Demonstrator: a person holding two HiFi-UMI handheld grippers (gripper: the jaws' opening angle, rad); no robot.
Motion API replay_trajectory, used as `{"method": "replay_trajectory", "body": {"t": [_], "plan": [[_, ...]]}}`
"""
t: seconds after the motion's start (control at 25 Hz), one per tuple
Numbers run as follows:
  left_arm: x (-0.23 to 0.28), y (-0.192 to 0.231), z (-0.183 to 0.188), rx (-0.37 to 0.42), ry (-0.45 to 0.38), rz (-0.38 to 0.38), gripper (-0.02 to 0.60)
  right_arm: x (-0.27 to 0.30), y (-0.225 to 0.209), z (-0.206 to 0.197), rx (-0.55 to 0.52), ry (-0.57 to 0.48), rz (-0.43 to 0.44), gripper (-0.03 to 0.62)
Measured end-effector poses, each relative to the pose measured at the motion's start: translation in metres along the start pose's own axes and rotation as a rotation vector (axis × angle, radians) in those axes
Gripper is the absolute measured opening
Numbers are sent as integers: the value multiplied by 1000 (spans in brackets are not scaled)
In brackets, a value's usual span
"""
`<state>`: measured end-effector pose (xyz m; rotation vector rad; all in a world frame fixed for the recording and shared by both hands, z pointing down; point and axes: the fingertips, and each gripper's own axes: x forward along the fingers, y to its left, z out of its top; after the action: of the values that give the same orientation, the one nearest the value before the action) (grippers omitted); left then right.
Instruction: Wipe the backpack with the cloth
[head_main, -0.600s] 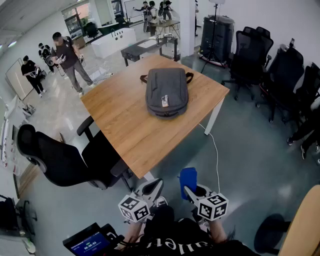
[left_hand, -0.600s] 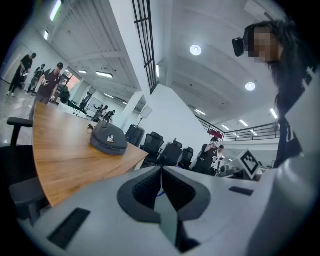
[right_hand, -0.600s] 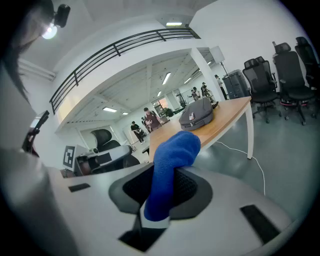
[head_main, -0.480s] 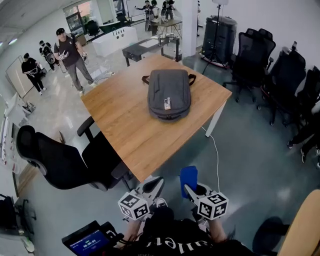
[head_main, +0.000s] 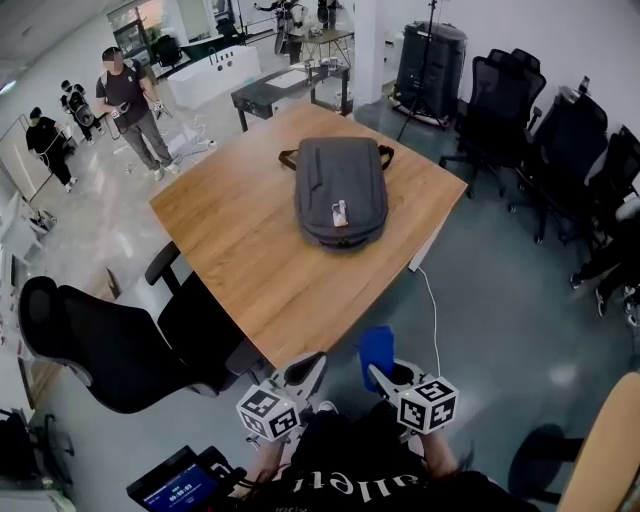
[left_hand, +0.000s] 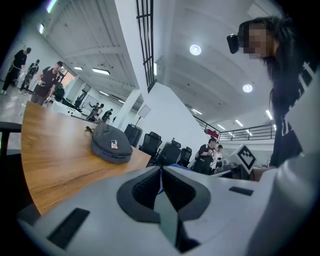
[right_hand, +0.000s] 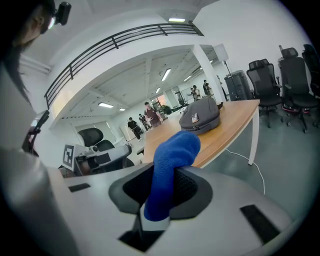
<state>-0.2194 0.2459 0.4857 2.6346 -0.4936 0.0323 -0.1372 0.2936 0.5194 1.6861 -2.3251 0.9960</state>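
table (head_main: 240, 250) slightly nearer now; backpack (head_main: 340, 190) unwiped, well apart. right gripper (head_main: 384, 377) pinches blue cloth (head_main: 374, 350); left gripper (head_main: 303, 370) closed, empty.

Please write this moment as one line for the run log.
phase: before wiping | right gripper: shut on cloth | left gripper: shut, empty | backpack: lying on table, untouched

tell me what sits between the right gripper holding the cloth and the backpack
Head view: only a strip of grey floor, then bare wooden tabletop, between the right gripper with its blue cloth and the backpack.
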Motion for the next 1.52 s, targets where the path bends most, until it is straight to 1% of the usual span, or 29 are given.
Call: {"method": "replay_trajectory", "body": {"t": [0.2, 0.36, 0.44, 0.52, 0.72, 0.84, 1.04, 1.12, 1.24, 1.36, 1.52], "plan": [[0, 24, 8, -40, -21, 40, 2, 23, -4, 11, -18, 44, 11, 87], [6, 41, 13, -57, -28, 77, 2, 50, -15, 23, -38, 72, 52, 87], [11, 52, 16, -62, -36, 113, 2, 65, -25, 32, -63, 90, 73, 87], [17, 64, 21, -69, -52, 158, 2, 81, -36, 42, -111, 116, 98, 87], [47, 98, 36, -98, -104, 258, 2, 127, -74, 68, -282, 194, 147, 87], [74, 117, 47, -119, -134, 300, 2, 152, -89, 84, -339, 234, 212, 87], [129, 133, 59, -97, -145, 365, 2, 193, -125, 104, -436, 288, 303, 87], [139, 136, 65, -92, -151, 394, 2, 214, -127, 110, -460, 303, 340, 87], [142, 139, 70, -98, -148, 426, 2, 250, -118, 119, -493, 324, 392, 87], [139, 144, 66, -105, -137, 476, 2, 285, -108, 122, -520, 344, 442, 87], [133, 151, 62, -127, -143, 551, 2, 319, -98, 122, -541, 367, 496, 87]]}}
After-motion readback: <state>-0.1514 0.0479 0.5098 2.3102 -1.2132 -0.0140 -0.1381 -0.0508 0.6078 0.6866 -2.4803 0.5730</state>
